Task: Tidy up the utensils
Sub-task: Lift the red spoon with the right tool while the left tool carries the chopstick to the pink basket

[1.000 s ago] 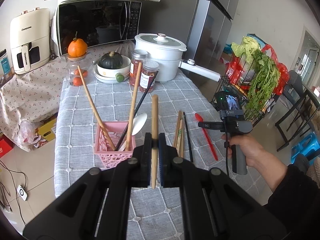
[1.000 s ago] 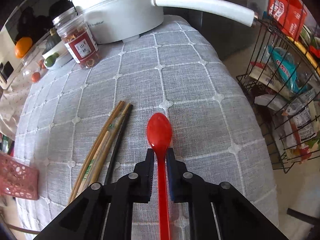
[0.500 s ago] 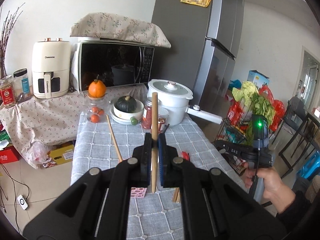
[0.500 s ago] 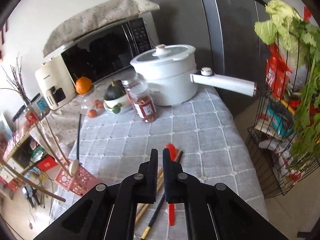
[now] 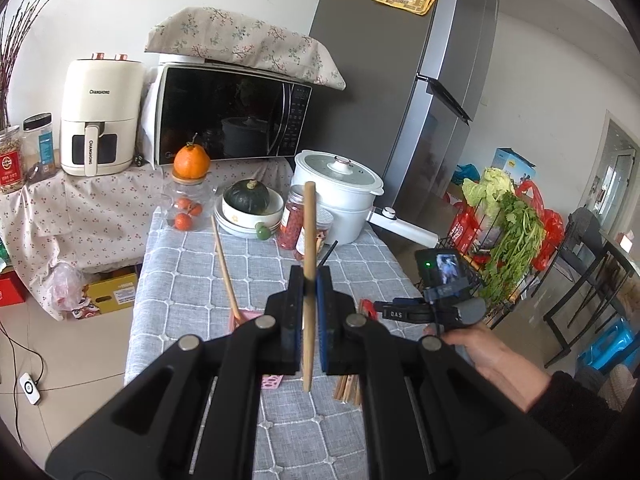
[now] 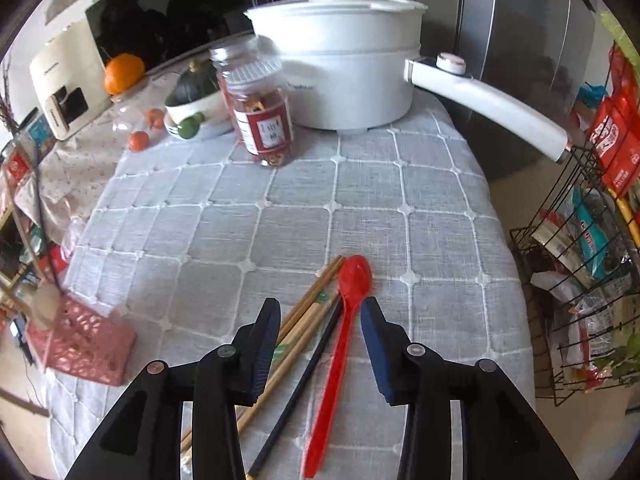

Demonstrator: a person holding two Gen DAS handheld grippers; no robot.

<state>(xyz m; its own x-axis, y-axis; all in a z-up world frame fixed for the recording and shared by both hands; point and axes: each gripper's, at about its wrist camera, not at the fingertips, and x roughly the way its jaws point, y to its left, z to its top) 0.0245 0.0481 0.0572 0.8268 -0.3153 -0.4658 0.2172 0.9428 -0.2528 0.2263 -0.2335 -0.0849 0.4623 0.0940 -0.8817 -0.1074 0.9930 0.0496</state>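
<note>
My left gripper is shut on a wooden chopstick, held upright above the table. The pink utensil basket is mostly hidden behind its fingers; another wooden utensil leans out of it. My right gripper is open above a red plastic spoon that lies on the cloth between its fingers. Wooden chopsticks and a black chopstick lie just left of the spoon. The pink basket shows at the left of the right wrist view. The right gripper also shows in the left wrist view.
A white pot with a long handle stands at the back, with a red-filled jar and a bowl holding a squash beside it. A wire rack of groceries stands right of the table edge.
My right gripper has opened and come down over the red spoon, which lies on the cloth. My left gripper rose and tilted up, still holding the chopstick.
</note>
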